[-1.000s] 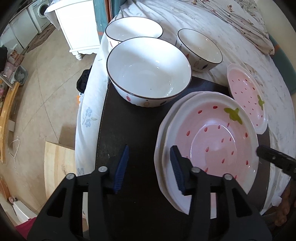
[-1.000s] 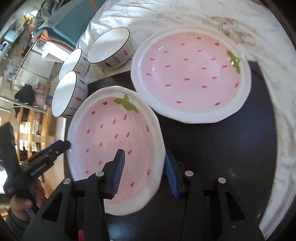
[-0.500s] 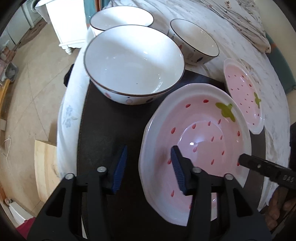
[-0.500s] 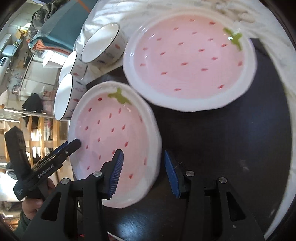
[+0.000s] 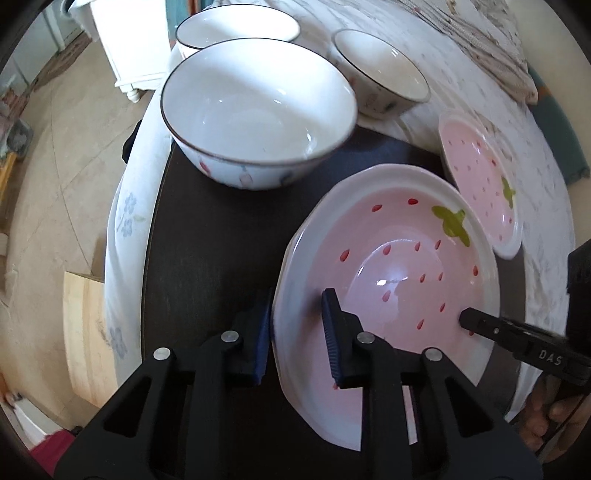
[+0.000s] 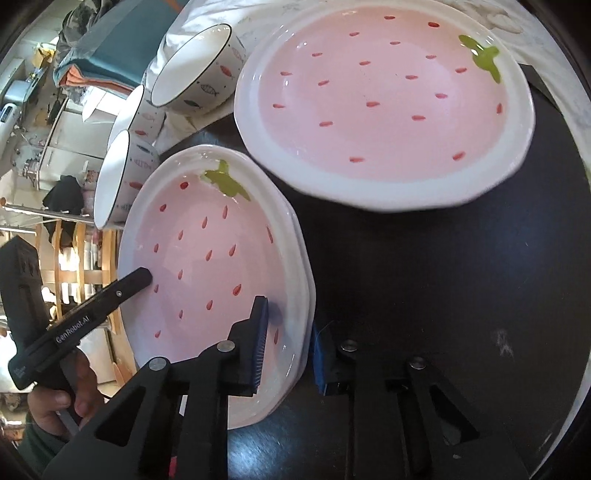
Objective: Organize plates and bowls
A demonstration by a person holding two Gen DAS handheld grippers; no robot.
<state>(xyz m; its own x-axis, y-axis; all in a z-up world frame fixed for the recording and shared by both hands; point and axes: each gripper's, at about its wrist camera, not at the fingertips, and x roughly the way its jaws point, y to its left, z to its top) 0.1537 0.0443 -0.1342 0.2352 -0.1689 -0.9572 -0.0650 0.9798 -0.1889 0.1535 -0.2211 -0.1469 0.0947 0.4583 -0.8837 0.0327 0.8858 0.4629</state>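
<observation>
A pink strawberry plate (image 5: 399,266) (image 6: 214,258) lies on top of a second plate on the dark tabletop (image 5: 207,240). My left gripper (image 5: 299,332) straddles its left rim and its jaws are closing, with one blue pad inside the plate and one outside. My right gripper (image 6: 288,343) straddles the opposite rim the same way, also closing. Another strawberry plate (image 5: 480,177) (image 6: 384,103) rests at the far right. A large white bowl (image 5: 258,110) stands behind, on the table's far left edge.
Two more white bowls (image 5: 236,27) (image 5: 380,62) sit on the white floral cloth (image 5: 461,55) beyond the table. A white cabinet (image 5: 122,48) and a wooden board (image 5: 81,332) are on the floor at the left. A person's hand (image 6: 55,402) holds the left gripper.
Both pairs of jaws have narrowed onto the plate's rim. The left gripper shifted right over the rim, and the right gripper sank lower toward the plate.
</observation>
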